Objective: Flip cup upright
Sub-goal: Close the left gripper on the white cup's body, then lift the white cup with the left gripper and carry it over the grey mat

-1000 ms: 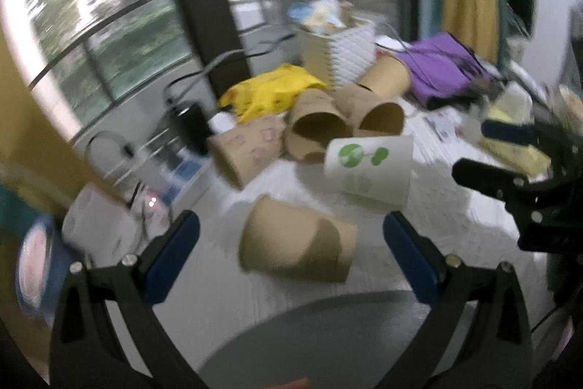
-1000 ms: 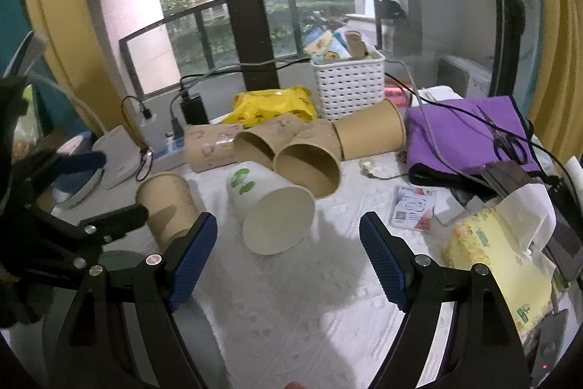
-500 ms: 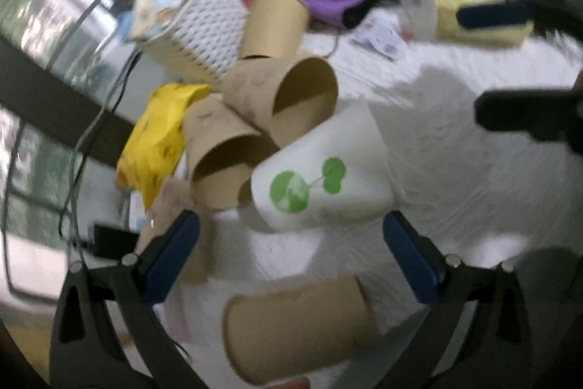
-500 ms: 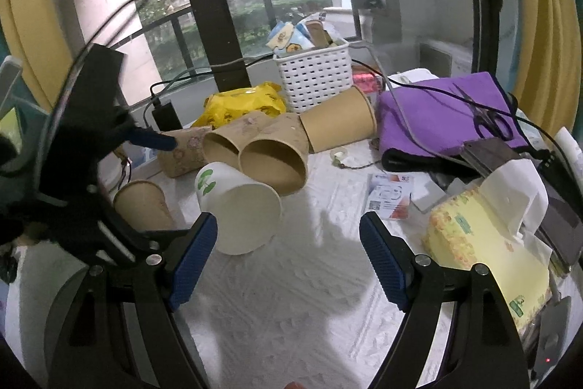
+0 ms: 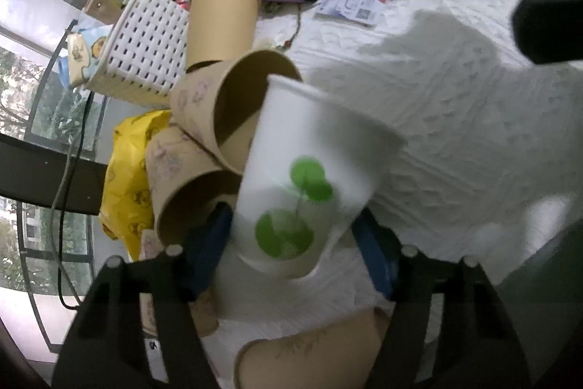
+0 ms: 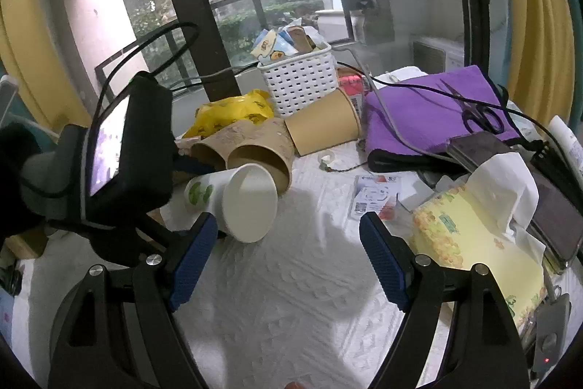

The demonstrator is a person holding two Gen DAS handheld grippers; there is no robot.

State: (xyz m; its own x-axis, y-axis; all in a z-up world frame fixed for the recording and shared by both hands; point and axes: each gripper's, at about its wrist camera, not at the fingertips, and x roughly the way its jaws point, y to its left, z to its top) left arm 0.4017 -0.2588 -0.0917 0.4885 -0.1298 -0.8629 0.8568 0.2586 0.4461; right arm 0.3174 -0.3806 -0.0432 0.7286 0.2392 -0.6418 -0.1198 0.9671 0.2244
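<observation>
white paper cup (image 5: 306, 177): lies on its side, light, thin-walled, crushes easily
left gripper (image 5: 291, 254): jaws straddle its base end; contact unclear
hold: gently, low on the wall
right gripper (image 6: 284, 257): spread, empty

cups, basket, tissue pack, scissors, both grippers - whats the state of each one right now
white cup: on its side, mouth facing the right wrist camera
brown cups: on their sides, piled together
white basket: upright, full of packets
tissue pack: open, a tissue sticking out
scissors: closed, on the purple cloth
left gripper: fingers around the white cup's base
right gripper: open, empty
</observation>
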